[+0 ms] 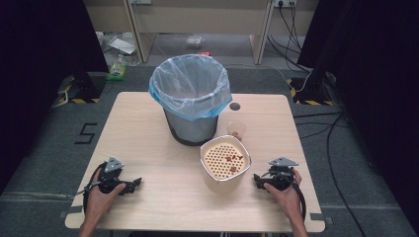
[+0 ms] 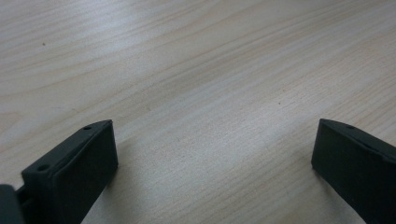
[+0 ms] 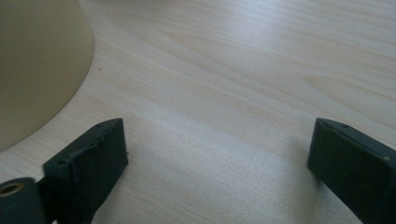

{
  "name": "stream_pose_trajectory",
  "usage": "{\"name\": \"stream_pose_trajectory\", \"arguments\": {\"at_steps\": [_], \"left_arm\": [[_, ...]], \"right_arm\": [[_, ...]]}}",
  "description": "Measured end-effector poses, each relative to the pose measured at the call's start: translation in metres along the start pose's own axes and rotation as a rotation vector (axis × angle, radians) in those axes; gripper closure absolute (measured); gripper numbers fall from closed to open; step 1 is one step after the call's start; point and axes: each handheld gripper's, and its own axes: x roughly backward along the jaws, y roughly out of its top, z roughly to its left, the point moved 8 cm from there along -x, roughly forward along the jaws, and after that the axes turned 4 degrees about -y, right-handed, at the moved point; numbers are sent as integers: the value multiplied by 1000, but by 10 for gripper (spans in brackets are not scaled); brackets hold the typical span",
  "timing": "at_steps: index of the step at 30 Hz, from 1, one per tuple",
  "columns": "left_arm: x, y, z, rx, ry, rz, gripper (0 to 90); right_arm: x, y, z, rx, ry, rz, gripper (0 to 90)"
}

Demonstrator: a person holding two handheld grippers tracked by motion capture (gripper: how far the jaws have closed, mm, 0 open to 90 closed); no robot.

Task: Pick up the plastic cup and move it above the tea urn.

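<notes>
Crumbs (image 1: 232, 158) on perforated container (image 1: 225, 170) (unidentifiable), small cup (image 1: 236, 130) half-hidden behind

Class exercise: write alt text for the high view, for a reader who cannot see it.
A person's hands rest a left gripper and a right gripper, both open, on a wooden table either side of a cream perforated-top container. Behind it stand a small cup and a bag-lined bin.

Cream perforated container (image 1: 225, 170), blue-rimmed clear liner (image 1: 190, 86), pale woodgrain table (image 1: 148, 148)
</notes>
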Motion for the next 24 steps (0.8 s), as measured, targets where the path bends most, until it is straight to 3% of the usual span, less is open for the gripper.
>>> {"name": "stream_pose_trajectory", "arguments": {"at_steps": [1, 2, 4, 5, 7, 13, 24], "left_arm": [[0, 0, 0, 0, 0, 0, 0], [0, 0, 0, 0, 0, 0, 0], [0, 0, 0, 0, 0, 0, 0], [0, 0, 0, 0, 0, 0, 0], [0, 0, 0, 0, 0, 0, 0], [0, 0, 0, 0, 0, 0, 0], [0, 0, 0, 0, 0, 0, 0]], "right_arm": [[0, 0, 0, 0, 0, 0, 86], [2, 2, -2, -3, -4, -14, 196], [2, 2, -2, -10, -2, -16, 198], [3, 4, -3, -16, 0, -24, 148], [5, 6, -3, -14, 2, -34, 177], [12, 15, -3, -4, 21, -65, 157], [21, 56, -22, -1, 6, -112, 196]]}}
